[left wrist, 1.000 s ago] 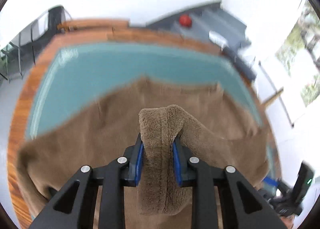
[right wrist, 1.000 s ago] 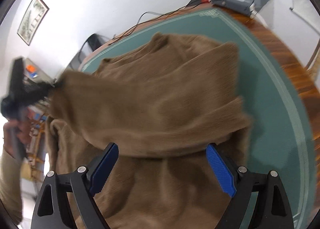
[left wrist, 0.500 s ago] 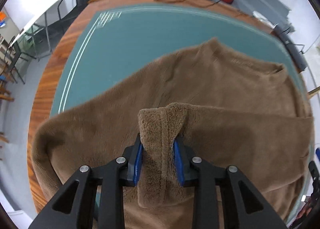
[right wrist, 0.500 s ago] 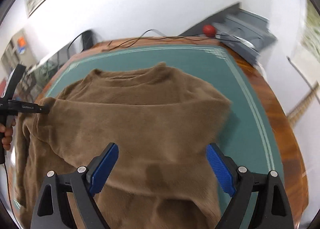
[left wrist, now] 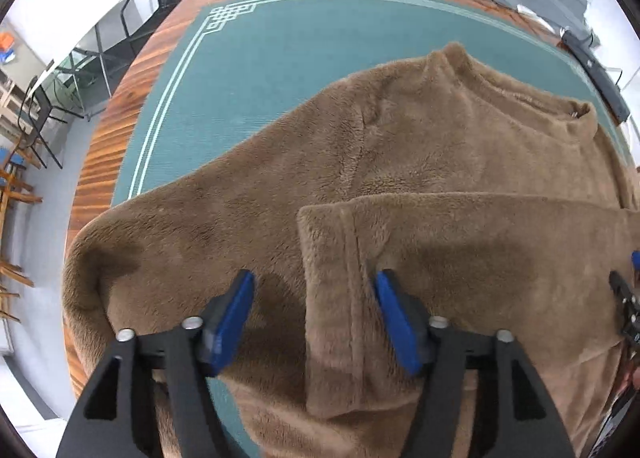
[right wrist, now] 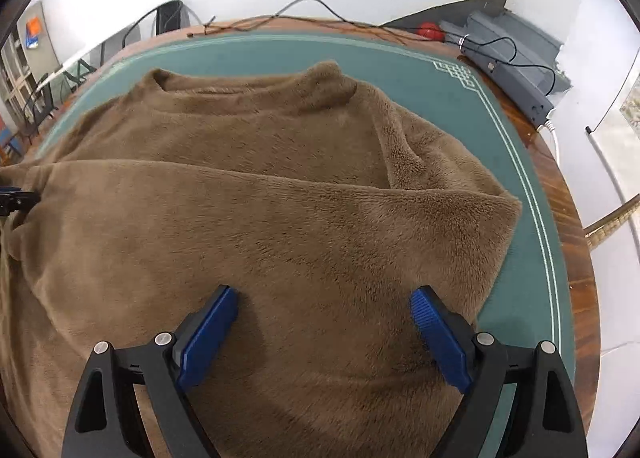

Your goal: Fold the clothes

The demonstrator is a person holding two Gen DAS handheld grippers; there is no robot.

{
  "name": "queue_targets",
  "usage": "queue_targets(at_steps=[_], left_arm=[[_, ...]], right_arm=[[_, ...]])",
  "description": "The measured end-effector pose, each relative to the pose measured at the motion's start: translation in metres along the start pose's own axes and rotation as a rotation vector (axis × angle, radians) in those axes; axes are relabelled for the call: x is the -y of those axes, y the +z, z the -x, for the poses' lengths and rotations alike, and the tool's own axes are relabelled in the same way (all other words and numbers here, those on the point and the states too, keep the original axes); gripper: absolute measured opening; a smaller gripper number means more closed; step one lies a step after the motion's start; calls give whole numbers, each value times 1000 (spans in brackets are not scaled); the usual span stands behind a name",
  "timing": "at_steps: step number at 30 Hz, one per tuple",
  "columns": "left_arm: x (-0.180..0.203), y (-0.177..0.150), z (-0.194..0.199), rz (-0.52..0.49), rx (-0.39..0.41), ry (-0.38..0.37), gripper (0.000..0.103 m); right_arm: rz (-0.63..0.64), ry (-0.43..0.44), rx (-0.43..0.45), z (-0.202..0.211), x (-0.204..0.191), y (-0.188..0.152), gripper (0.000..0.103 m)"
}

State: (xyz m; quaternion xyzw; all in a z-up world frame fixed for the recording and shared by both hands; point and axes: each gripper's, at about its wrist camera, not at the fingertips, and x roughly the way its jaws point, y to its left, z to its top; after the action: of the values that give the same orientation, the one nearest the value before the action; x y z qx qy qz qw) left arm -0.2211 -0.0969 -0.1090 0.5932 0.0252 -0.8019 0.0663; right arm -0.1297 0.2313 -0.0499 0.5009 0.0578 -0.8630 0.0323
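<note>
Left wrist view: the left claw (left wrist: 316,298) is seen with its blue pads (left wrist: 232,314) spread apart, the jaws having just been opening. A second ago the sleeve cuff (left wrist: 332,242) was pinched upright between them; now it is released and lies flat across the chest of the brown fleece sweater (left wrist: 420,146), its end running between the pads toward 6 o'clock without being pressed by either. The sweater is spread on the green mat (left wrist: 280,58) of the tabletop (left wrist: 116,130), collar toward 1 o'clock.

In the right wrist view, the right claw (right wrist: 324,318) is held wide apart above the folded-over sleeve (right wrist: 280,218), with nothing gripped; the sleeve's fold is seen at 3 o'clock, near the mat's border. The left claw's tip is glimpsed at 9 o'clock.

The sleeve fold is judged to be laid in place, so the other sleeve or the body's fold is probably left to be done.
</note>
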Motion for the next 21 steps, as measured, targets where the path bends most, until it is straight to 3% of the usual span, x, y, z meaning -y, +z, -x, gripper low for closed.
queue_targets(at_steps=[5,9,14,21], left_arm=[[-17,-22,24,50,30,-7,79],[-36,-44,45,110,39,-14,79],[-62,-87,69,183,32,3,79],[-89,-158,86,272,-2,51,79]], right_arm=[[-42,80,42,35,-10,-13,91],[-2,157,13,50,-36,-41,91],[95,239,-25,65,-73,-89,91],[296,246,-23,71,-99,-146,91]])
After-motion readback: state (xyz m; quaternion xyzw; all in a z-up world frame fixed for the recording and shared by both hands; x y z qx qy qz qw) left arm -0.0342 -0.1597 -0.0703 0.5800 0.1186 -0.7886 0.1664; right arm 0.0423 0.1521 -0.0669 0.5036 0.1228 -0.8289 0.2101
